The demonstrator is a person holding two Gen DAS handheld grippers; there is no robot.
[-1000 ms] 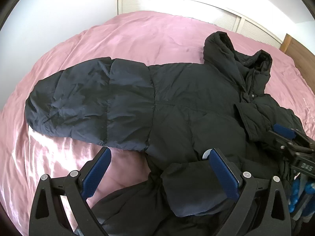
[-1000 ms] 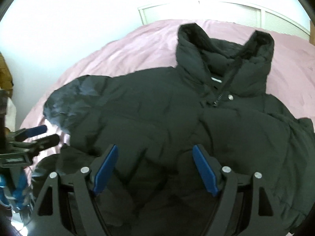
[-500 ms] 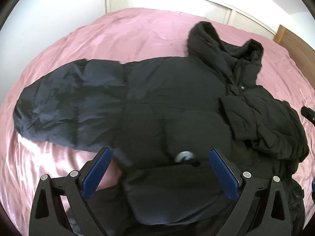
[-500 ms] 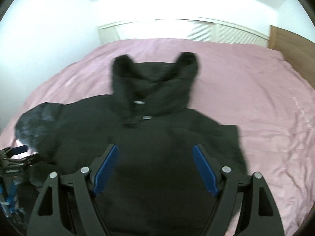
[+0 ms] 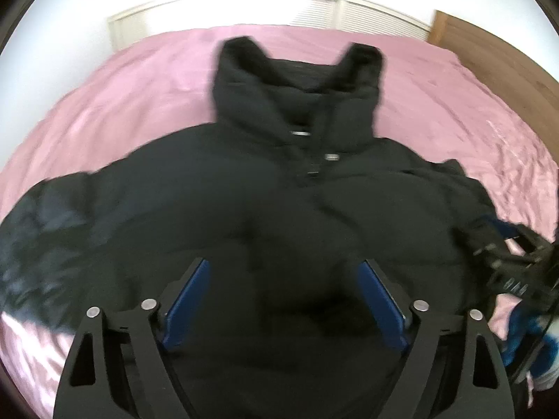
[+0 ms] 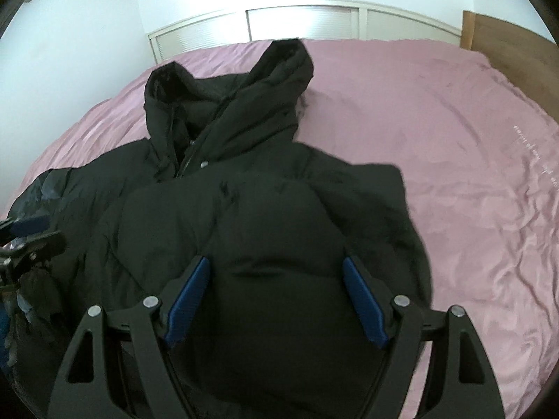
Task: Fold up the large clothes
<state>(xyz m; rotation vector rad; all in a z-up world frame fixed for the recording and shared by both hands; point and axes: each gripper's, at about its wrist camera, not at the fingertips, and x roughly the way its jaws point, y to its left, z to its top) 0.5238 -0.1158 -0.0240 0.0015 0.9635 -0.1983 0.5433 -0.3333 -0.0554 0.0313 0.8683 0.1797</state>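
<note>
Black puffer jacket (image 6: 265,209) is lying spread on the pink bed (image 6: 471,174), hood pointing away. Both the left hand-held gripper (image 5: 283,300) and right hand-held gripper (image 6: 276,296) are hovering above it, jaws gaping wide and holding nothing.

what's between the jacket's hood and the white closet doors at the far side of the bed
Only bare pink bedspread lies between the hood and the closet doors, seen best in the right wrist view.

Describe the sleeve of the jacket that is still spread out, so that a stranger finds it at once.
A pink bed fills the room, and a black puffer jacket lies on it, hood toward the far wall. The sleeve reaches sideways from the body onto bare sheet; it alone stretches out flat.
</note>
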